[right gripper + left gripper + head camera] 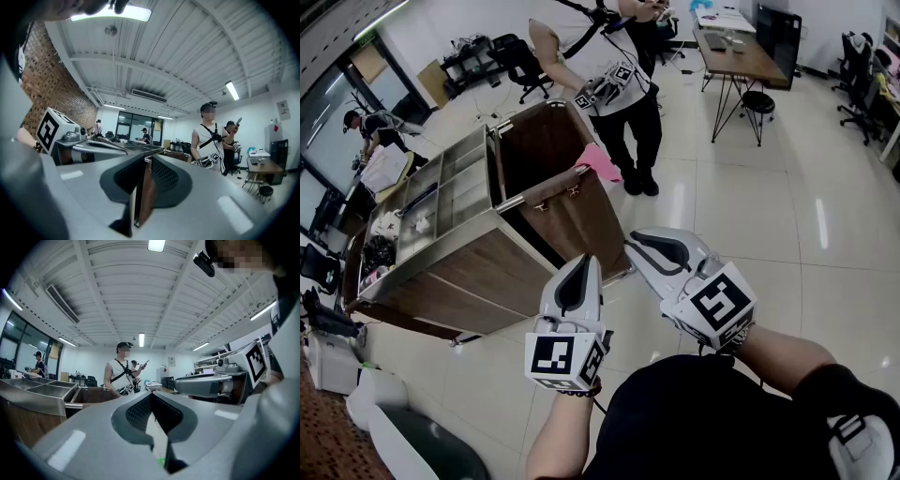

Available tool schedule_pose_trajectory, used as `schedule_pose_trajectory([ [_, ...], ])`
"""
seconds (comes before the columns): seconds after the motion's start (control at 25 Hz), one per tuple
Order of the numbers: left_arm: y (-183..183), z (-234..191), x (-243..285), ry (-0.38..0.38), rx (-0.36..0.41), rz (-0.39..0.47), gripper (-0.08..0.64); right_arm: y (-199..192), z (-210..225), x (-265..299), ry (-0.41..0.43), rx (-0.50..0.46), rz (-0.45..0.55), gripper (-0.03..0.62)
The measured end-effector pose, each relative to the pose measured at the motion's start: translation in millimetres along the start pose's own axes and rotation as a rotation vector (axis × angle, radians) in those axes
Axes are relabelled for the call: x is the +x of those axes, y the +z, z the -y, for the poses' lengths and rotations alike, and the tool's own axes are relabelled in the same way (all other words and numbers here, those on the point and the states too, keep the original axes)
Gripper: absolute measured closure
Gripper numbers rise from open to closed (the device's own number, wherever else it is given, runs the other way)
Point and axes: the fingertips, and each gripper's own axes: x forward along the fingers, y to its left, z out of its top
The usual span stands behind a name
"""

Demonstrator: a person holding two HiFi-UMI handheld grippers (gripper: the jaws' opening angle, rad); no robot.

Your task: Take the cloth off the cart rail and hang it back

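A pink cloth [600,161] hangs at the far side of the cart [478,272], beyond the brown bag and its steel rail [546,187]. Both grippers float in front of the cart's near corner, well short of the cloth. My left gripper [584,264] is shut, its tips touching and nothing between them; in its own view the left gripper [151,394] faces the cart [42,394]. My right gripper [632,242] points at the cart's corner. In its own view the right gripper [143,160] shows a narrow slit between the jaws, with nothing in it.
Another person [619,94] with grippers stands just beyond the cart, close to the cloth. Steel trays [441,202] top the cart's left half. A desk [741,52] and stool [757,101] stand far right. Another person [370,131] is at far left.
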Motion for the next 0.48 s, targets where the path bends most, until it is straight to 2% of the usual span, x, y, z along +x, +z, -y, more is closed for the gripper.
schedule_pose_trajectory([
  [0.12, 0.9, -16.3, -4.3, -0.008, -0.003, -0.005, 0.557, -2.0, 2.9, 16.6, -0.027, -0.02, 0.005, 0.532],
  [0.28, 1.9, -40.1, -5.5, -0.027, -0.009, -0.003, 0.557, 1.7, 16.0, 43.5, -0.059, -0.133, 0.054, 0.509],
  [0.48, -13.9, -60.1, 1.0, -0.029, -0.052, -0.016, 0.557, -19.3, 39.0, 66.2, -0.121, -0.116, -0.008, 0.466],
])
